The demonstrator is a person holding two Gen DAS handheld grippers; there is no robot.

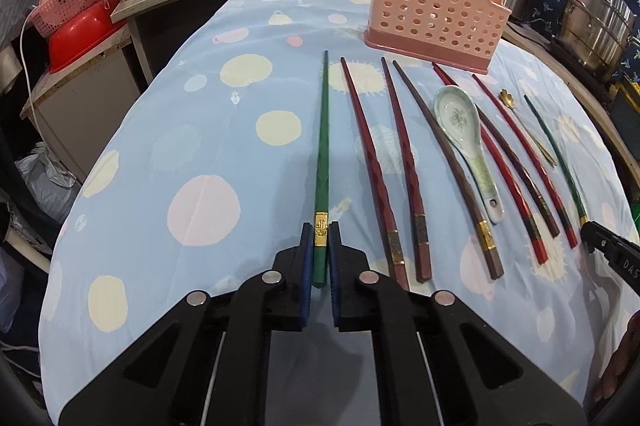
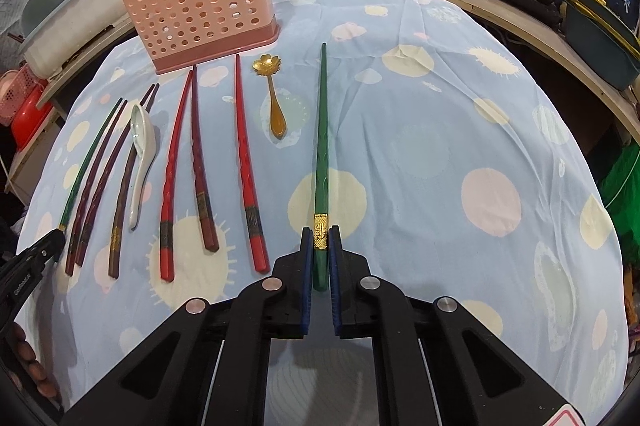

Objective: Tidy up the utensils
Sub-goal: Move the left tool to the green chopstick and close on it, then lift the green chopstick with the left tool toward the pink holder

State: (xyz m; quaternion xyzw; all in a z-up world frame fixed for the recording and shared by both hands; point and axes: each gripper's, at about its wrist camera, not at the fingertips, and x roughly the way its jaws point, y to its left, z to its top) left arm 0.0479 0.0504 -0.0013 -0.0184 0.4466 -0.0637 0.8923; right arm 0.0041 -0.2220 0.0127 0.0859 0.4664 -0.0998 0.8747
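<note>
slim green chopsticks [image 1: 321,161] (gold-banded), both gripped

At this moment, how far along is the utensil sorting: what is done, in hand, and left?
Done: nothing shows in the pink holder.
In hand: the left gripper is shut on one green chopstick; the right gripper is shut on the other green chopstick.
Left: the red and brown chopsticks, white ceramic spoon and gold spoon lie on the cloth.
</note>
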